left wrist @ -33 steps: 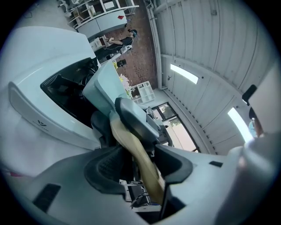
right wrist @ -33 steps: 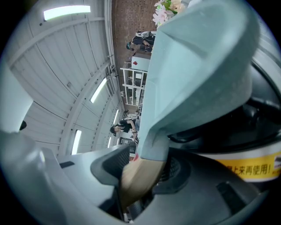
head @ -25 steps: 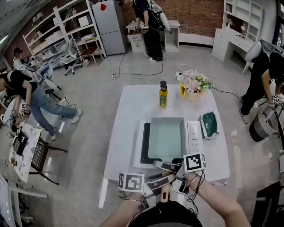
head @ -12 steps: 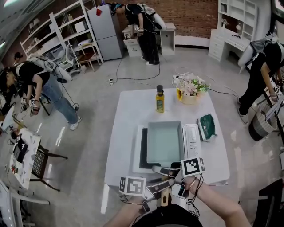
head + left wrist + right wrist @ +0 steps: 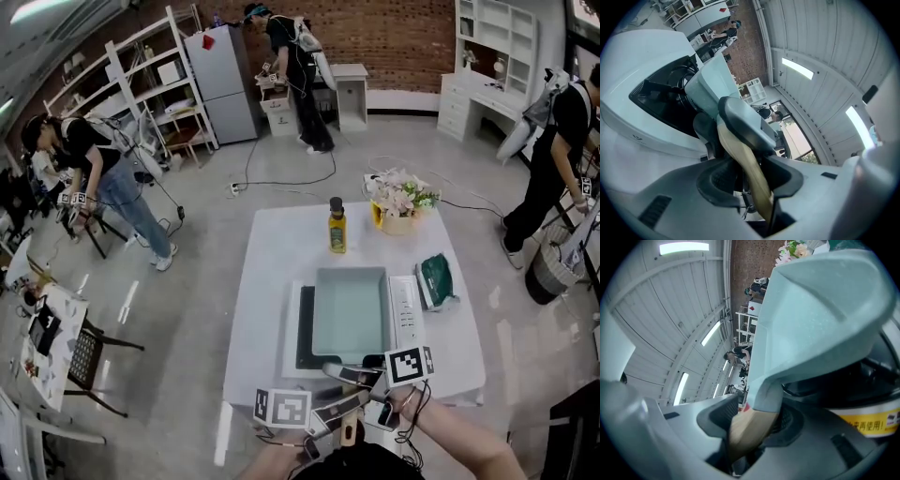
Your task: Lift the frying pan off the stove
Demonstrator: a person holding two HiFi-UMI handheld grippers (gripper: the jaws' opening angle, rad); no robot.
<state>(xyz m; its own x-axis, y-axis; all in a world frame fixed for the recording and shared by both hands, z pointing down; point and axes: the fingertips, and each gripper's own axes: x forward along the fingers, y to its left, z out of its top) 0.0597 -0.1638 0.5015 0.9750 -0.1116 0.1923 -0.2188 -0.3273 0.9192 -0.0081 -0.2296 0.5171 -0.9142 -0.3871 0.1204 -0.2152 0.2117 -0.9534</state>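
A square pale-teal frying pan point(image 5: 350, 309) sits on a white portable stove point(image 5: 406, 309) on the white table, its wooden handle point(image 5: 348, 429) pointing toward me. My right gripper point(image 5: 349, 373) is shut on the handle close to the pan's bracket. My left gripper point(image 5: 339, 405) grips it a little farther back; its jaws have just been closing, with the handle between them. In the left gripper view the handle point(image 5: 745, 164) runs between the pads of that gripper point(image 5: 750, 180), toward the pan point(image 5: 712, 79). In the right gripper view the pan point(image 5: 820, 310) fills the frame above the gripper point(image 5: 757, 420).
Behind the stove stand an oil bottle point(image 5: 337, 226) and a pot of flowers point(image 5: 398, 199). A green packet point(image 5: 437, 278) lies right of the stove. The table's near edge point(image 5: 441, 380) is right under my hands. Several people work around the room.
The left gripper's fingers have drawn in around the wooden handle. The pan still rests on the stove. People in the background have shifted.
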